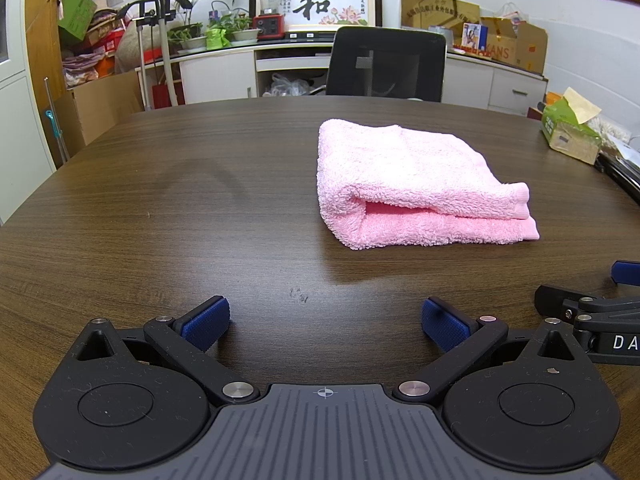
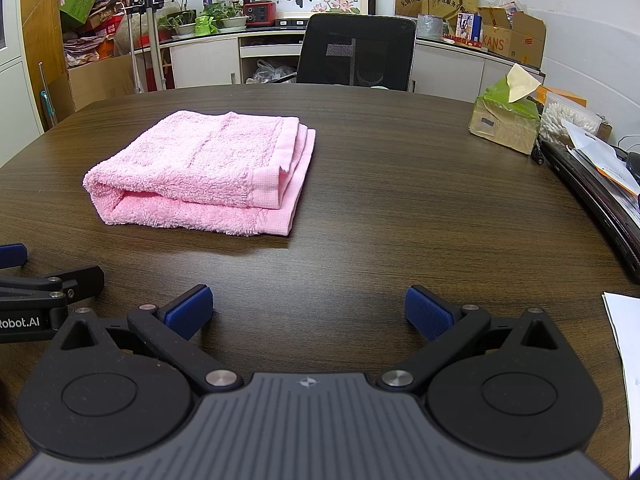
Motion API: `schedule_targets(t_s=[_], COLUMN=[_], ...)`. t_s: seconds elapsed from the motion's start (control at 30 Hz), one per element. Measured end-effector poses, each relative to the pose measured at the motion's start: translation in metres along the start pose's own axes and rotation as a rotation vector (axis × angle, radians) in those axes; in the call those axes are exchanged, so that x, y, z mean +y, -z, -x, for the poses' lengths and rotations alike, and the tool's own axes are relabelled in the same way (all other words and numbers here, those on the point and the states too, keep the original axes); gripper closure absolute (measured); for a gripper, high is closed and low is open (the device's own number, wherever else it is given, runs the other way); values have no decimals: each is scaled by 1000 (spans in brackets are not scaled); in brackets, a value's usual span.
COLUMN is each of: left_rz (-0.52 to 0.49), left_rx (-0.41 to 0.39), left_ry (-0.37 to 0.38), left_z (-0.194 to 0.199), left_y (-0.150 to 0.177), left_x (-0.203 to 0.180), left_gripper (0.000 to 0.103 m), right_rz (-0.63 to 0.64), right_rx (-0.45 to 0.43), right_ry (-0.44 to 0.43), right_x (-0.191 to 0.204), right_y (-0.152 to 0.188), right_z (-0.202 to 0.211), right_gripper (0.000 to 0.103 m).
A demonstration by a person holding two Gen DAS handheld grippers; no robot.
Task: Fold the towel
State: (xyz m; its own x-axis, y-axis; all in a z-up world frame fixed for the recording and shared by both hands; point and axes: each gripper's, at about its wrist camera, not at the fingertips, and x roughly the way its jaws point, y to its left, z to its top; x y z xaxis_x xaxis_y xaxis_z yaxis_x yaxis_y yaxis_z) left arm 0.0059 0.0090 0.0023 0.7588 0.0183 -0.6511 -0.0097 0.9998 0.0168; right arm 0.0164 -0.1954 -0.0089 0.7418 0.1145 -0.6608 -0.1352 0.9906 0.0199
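A pink towel lies folded in several layers on the dark wooden table. In the right wrist view the towel sits ahead and to the left. My left gripper is open and empty, low over the table, short of the towel and left of it. My right gripper is open and empty, short of the towel and to its right. The two grippers sit side by side; each shows at the edge of the other's view.
A black office chair stands at the table's far edge. A green tissue box, a laptop and papers lie along the table's right side. A white sheet lies near right. Cabinets with clutter line the back wall.
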Motion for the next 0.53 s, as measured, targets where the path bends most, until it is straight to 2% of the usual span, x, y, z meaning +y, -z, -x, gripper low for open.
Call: schedule_targets(t_s=[0.53], left_rz=[-3], left_rx=[0], left_ry=[-2], left_z=[0], left_y=[1], left_x=[1], left_gripper=[0], right_rz=[0], right_rx=[0], right_ry=[0], right_x=[0], right_y=[0], right_z=[0], right_gripper=[0])
